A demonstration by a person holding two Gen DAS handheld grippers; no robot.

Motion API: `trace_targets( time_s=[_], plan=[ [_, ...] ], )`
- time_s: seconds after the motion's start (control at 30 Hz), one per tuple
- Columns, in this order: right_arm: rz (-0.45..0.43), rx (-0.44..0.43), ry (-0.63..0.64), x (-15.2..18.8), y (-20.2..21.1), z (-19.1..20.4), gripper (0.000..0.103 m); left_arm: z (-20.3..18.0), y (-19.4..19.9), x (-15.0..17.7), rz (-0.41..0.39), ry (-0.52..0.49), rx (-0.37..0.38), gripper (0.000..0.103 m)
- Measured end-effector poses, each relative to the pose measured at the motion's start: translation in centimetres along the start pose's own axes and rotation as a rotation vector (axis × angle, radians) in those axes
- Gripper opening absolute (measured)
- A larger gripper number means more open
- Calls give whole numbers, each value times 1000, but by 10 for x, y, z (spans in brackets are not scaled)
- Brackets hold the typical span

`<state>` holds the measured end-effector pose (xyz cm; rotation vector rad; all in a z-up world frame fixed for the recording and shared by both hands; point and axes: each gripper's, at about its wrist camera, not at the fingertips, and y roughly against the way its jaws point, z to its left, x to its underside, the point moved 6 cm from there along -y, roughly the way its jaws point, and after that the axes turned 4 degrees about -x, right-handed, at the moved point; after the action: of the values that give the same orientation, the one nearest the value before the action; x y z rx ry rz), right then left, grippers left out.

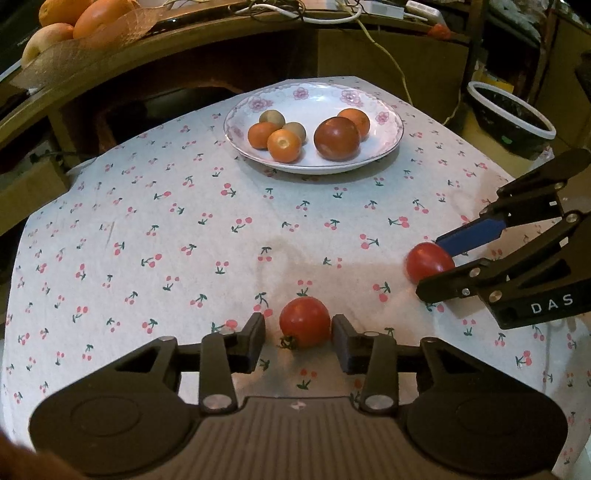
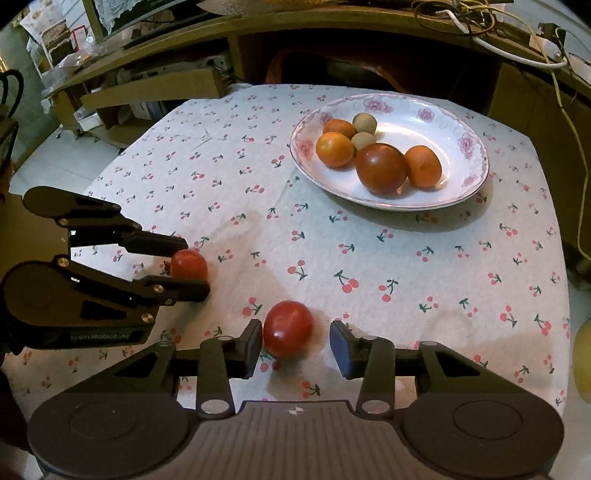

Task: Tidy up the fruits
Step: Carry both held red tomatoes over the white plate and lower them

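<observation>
Two red tomatoes lie on the cherry-print cloth. My left gripper (image 1: 298,334) is open, its fingers on either side of one tomato (image 1: 304,322) with small gaps; this gripper also shows in the right wrist view (image 2: 194,264), around the same tomato (image 2: 189,264). My right gripper (image 2: 295,339) is open around the other tomato (image 2: 288,328), whose left side touches the left finger; it also shows in the left wrist view (image 1: 430,264) with its tomato (image 1: 428,261). A floral plate (image 1: 384,146) at the far side holds several small orange and brownish fruits and a large dark red one (image 1: 336,138).
A wooden shelf with oranges (image 1: 99,18) and cables stands behind the table. A dark bowl with a white rim (image 1: 509,110) sits off the table to the right. A yellow object (image 2: 583,362) shows at the right edge.
</observation>
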<state>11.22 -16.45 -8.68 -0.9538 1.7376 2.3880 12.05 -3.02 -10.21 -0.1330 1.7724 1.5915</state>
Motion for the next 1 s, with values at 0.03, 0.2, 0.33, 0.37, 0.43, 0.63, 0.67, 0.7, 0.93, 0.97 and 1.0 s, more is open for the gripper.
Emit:
trace_targets(
  time_s=[0.03,0.2,0.33,0.37,0.43,0.63,0.67,0.7,0.93,0.97,1.0],
  plan=[
    [0,1,3,0,0,1,42,0,0,0,2,7,3,44],
    [2,-6,-7,-1,-1,1,28,-5,1,-3,7,3,3,34],
    [3,-5,21,-1,0,6,27,-8,2,-8,1,1,6,34],
    [2,-7,23,-1,1,8,27,-9,3,-11,-4,1,8,34],
    [-9,-4,22,-4,2,8,27,-11,5,-19,-21,1,10,34],
    [-63,12,1,-18,10,2,27,-15,11,-44,-72,4,5,33],
    [-72,14,-2,-21,12,1,27,-15,11,-48,-77,5,-2,33],
    [-81,16,-4,-24,13,0,27,-14,11,-52,-83,10,-5,33],
    [-146,54,-29,-44,21,-14,27,-14,9,-77,-120,17,-23,33],
    [-153,61,-31,-46,22,-17,27,-13,8,-81,-125,19,-26,33],
    [-162,68,-34,-49,23,-19,27,-13,8,-86,-132,18,-30,33]
  ],
)
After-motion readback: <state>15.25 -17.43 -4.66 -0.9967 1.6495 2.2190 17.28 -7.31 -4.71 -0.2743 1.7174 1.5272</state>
